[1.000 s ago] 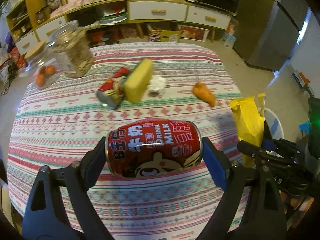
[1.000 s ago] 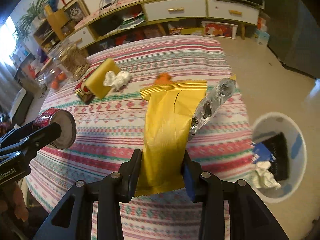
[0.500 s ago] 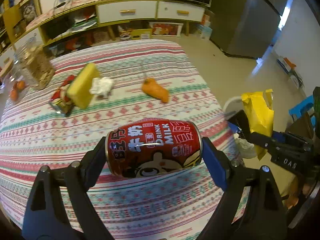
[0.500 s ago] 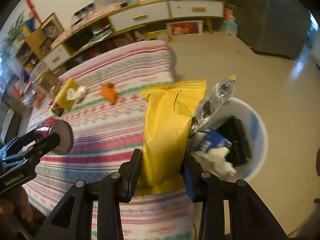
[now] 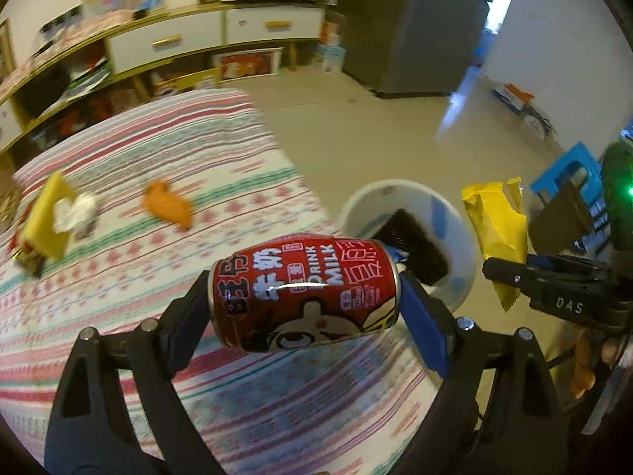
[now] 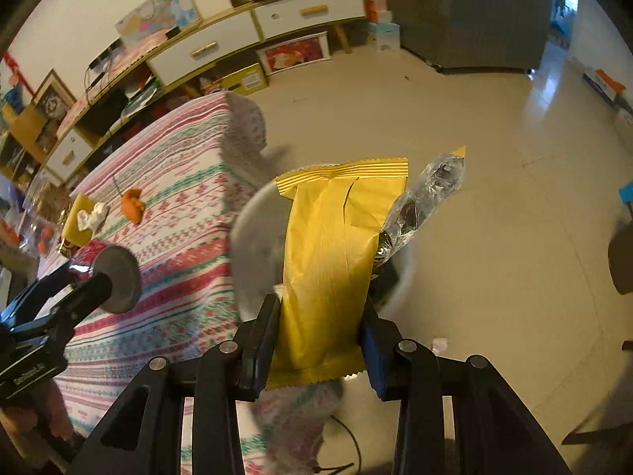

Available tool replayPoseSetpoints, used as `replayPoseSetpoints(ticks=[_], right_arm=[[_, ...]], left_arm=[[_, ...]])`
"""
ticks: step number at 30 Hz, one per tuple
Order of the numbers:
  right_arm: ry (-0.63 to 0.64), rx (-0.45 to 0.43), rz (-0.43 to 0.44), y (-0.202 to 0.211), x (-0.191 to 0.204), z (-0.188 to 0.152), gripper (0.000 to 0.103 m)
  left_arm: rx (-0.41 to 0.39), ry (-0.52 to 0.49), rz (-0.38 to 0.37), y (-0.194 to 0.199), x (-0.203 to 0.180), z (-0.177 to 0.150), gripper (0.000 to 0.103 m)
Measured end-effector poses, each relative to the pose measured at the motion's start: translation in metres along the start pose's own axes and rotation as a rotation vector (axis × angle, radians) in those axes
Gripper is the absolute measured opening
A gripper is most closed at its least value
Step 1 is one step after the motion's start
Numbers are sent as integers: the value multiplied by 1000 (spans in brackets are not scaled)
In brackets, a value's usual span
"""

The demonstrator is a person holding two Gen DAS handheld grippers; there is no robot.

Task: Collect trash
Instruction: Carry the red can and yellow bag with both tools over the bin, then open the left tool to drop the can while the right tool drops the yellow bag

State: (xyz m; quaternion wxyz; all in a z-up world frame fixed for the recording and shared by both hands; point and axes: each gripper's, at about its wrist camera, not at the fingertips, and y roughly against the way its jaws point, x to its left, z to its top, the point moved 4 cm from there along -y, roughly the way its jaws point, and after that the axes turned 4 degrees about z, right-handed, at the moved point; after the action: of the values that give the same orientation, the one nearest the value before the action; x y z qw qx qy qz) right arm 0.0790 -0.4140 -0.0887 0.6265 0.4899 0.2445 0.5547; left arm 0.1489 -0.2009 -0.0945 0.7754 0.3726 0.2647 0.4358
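My left gripper is shut on a red milk drink can, held sideways over the table's right edge, beside the white trash bin on the floor. My right gripper is shut on a yellow snack wrapper with a clear plastic wrapper beside it, held over the bin. The wrapper also shows in the left wrist view. The can's end shows in the right wrist view.
The striped tablecloth table carries an orange scrap, a crumpled white tissue and a yellow sponge. The bin holds a black item. A cabinet, fridge and blue stool stand around.
Both grippers have swung right, off the table toward the bin. The yellow wrapper now hangs over the bin and the can is at the table's right edge.
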Motion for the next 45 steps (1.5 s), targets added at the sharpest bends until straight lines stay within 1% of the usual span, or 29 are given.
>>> replayPoseSetpoints(ticks=[5, 8, 14, 16, 17, 19, 22, 27, 33, 38, 39, 41, 43, 45], right_arm=[[-43, -16, -4, 7, -24, 1, 40], [-52, -11, -10, 6, -32, 1, 40], [-57, -9, -18, 6, -39, 1, 40], [-58, -11, -23, 5, -38, 2, 40], [-60, -10, -24, 5, -39, 2, 40], [-64, -8, -28, 3, -40, 2, 40], [-67, -2, -33, 0, -40, 2, 40], [-60, 12, -34, -8, -32, 5, 41], [-36, 32, -33, -21, -16, 8, 42], [-19, 49, -40, -33, -5, 8, 43], [-17, 49, -43, -35, -4, 8, 44], [-30, 49, -59, -38, -4, 10, 69], [-45, 35, -78, -36, -4, 11, 75], [-52, 32, -74, -35, -4, 13, 75]], left_arm=[[-12, -73, -56, -23, -35, 6, 90], [-23, -119, -77, -33, -53, 10, 90], [-47, -149, -124, -46, -66, 17, 91], [-65, -134, -105, -47, -64, 20, 91], [-67, -121, -107, -47, -63, 21, 93], [-61, -95, -114, -48, -60, 22, 95], [-53, -77, -94, -44, -51, 24, 95], [-27, -74, -14, -31, -31, 19, 95], [-3, -76, 56, -20, -5, 12, 95], [27, -49, 59, -12, 14, 6, 95], [27, -47, 62, -10, 17, 5, 95], [29, -45, 69, -6, 24, 4, 95], [34, -38, 72, -2, 32, 3, 95], [38, -27, 77, 2, 41, 2, 95]])
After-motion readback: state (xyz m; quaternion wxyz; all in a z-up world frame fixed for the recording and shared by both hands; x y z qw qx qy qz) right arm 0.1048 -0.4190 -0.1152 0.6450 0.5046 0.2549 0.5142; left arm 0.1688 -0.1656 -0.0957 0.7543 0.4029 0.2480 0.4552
